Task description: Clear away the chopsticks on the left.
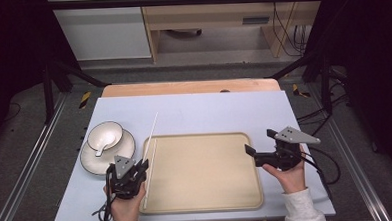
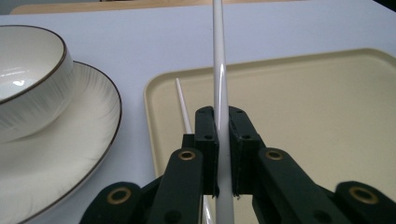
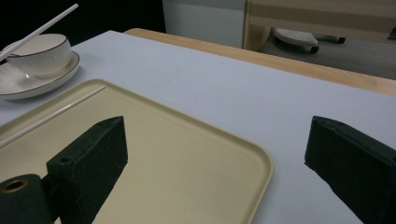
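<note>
Starting at the left edge of the counter point(image 1: 194, 115), I am seeing a glazed cream bowl point(image 1: 105, 135) sitting on a matching dark-rimmed plate point(image 1: 88, 162), with a spoon point(image 1: 103, 145) resting in the bowl; they are parked beside the tray, probably waiting their turn. My left claw point(image 1: 142, 169) is pinching 1 chopstick point(image 2: 219, 70), a slim, glossy white rod, gripped partway along its length so it is pointing forward over the tray's left edge. A 2nd chopstick point(image 1: 150, 165) is lying flat just inside the beige tray point(image 1: 213, 200), whose rounded corners and raised lip are looking like smooth plastic. My right claw point(image 1: 263, 150) is hovering spread wide at the tray's right side, gripping nothing.
</note>
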`<control>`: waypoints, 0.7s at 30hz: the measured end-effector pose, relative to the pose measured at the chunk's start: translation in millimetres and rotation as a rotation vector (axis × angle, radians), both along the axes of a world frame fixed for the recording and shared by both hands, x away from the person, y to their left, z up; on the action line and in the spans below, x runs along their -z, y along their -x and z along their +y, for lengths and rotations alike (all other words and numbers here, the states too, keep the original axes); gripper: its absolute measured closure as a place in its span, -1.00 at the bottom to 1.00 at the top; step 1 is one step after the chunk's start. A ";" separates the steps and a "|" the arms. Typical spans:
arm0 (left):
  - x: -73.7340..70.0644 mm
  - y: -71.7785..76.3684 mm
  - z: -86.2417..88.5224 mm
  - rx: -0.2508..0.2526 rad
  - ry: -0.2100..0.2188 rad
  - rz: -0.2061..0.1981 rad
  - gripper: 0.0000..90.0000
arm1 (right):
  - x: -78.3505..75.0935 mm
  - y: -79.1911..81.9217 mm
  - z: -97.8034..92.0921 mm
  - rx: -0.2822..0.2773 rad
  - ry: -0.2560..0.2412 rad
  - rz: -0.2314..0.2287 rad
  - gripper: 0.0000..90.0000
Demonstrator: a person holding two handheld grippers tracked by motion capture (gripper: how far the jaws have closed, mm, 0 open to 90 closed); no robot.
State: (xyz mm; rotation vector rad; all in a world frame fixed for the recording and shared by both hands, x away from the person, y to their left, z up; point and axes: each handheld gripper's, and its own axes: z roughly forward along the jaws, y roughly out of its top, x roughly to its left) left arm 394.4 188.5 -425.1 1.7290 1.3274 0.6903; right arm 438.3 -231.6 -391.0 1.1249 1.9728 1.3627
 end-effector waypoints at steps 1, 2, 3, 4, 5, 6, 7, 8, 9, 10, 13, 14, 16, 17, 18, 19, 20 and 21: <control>1.8 1.1 -1.2 -0.004 0.003 0.002 0.87 | 0.2 -0.2 0.2 0.000 0.000 -0.001 -0.86; 3.7 2.2 -2.5 -0.004 0.002 0.003 0.87 | 0.4 -0.5 0.2 -0.001 0.002 -0.004 -0.86; 8.1 3.9 -5.2 -0.002 0.000 0.008 0.87 | 0.6 -0.5 0.4 -0.003 0.004 -0.004 -0.86; 10.8 4.4 -7.0 -0.003 0.002 0.009 0.87 | 0.6 -0.5 0.5 -0.003 0.003 -0.003 -0.86; 13.3 4.9 -8.5 -0.004 0.002 0.013 0.87 | 0.6 -0.4 0.7 -0.003 0.001 -0.001 -0.86; 16.1 5.5 -9.9 -0.003 0.007 0.017 0.87 | 0.7 -0.4 0.8 -0.002 0.002 -0.001 -0.86; 16.1 5.5 -9.9 -0.003 0.007 0.017 0.87 | 0.8 -0.5 0.9 -0.002 0.002 -0.001 -0.86; 18.8 6.0 -11.1 -0.003 0.008 0.021 0.87 | 0.8 -0.5 0.9 -0.002 0.002 -0.001 -0.86; 24.0 6.6 -13.5 -0.001 0.007 0.033 0.87 | 1.0 -0.7 1.2 -0.003 0.003 0.001 -0.86; 24.0 6.6 -13.5 -0.001 0.007 0.033 0.87 | 1.0 -0.7 1.2 -0.003 0.003 0.001 -0.86; 32.6 7.1 -19.4 0.000 0.013 0.050 0.87 | 2.1 -1.4 2.2 -0.001 0.007 0.004 -0.86; 34.4 7.1 -20.9 0.002 0.010 0.054 0.87 | 2.3 -1.6 2.4 -0.001 0.008 0.004 -0.86; 36.5 7.2 -22.9 0.005 0.001 0.061 0.87 | 2.4 -1.8 2.5 -0.005 0.009 0.005 -0.86; 39.2 7.2 -25.1 0.007 -0.008 0.067 0.87 | 2.7 -1.8 2.9 -0.005 0.010 0.006 -0.86; 39.2 7.2 -25.1 0.007 -0.008 0.067 0.87 | 2.7 -1.8 2.9 -0.005 0.010 0.006 -0.86; 41.8 6.7 -26.8 0.006 -0.007 0.073 0.87 | 2.9 -2.0 2.7 -0.007 0.014 0.005 -0.86; 41.8 6.7 -26.8 0.006 -0.007 0.073 0.87 | 3.0 -2.0 2.7 -0.006 0.014 0.005 -0.86; 43.4 6.0 -27.0 0.010 -0.010 0.082 0.87 | 3.0 -2.0 2.7 -0.006 0.014 0.005 -0.86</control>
